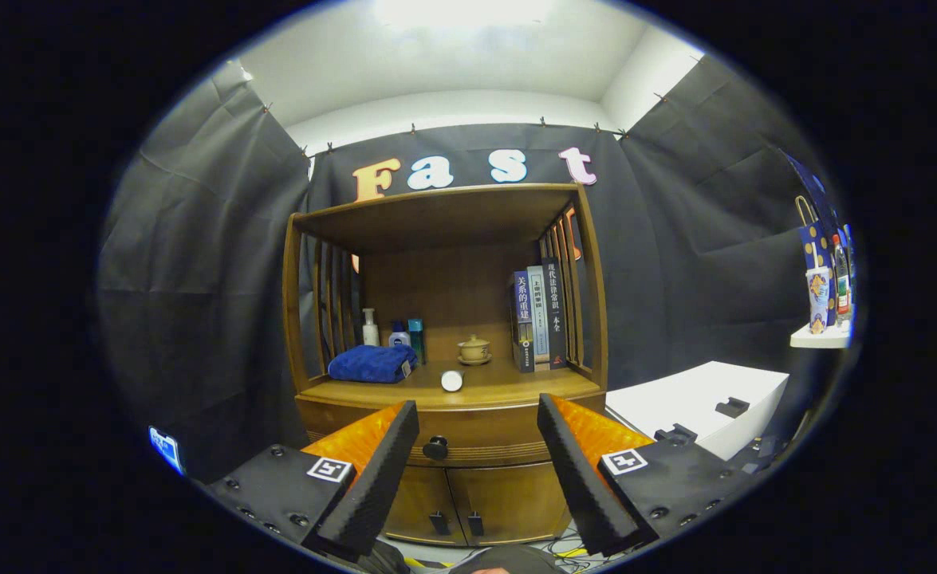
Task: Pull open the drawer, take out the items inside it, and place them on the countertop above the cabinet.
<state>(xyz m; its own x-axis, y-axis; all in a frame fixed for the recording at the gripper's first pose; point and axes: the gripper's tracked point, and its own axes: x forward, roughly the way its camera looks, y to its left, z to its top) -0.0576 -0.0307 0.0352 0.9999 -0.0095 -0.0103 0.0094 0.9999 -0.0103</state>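
Note:
A wooden cabinet (448, 470) stands straight ahead against the booth wall. Its drawer (476, 437) is closed, with a dark round knob (435, 448) just right of my left fingertip. My gripper (478, 413) is open, its fingers spread wide and held some way in front of the drawer, with nothing between them. Above the drawer lies the countertop (508, 387). On it rest a folded blue towel (372, 363), three small bottles (392, 331), a small lidded pot on a saucer (474, 349), a small white cylinder lying down (452, 380) and a few upright books (538, 317).
Two lower cabinet doors (456, 502) with dark handles sit under the drawer. A white box (695, 406) stands to the cabinet's right. Further right a small white shelf (820, 338) carries a cup, a bag and a bottle. Cables lie on the floor below. A phone (167, 448) glows at left.

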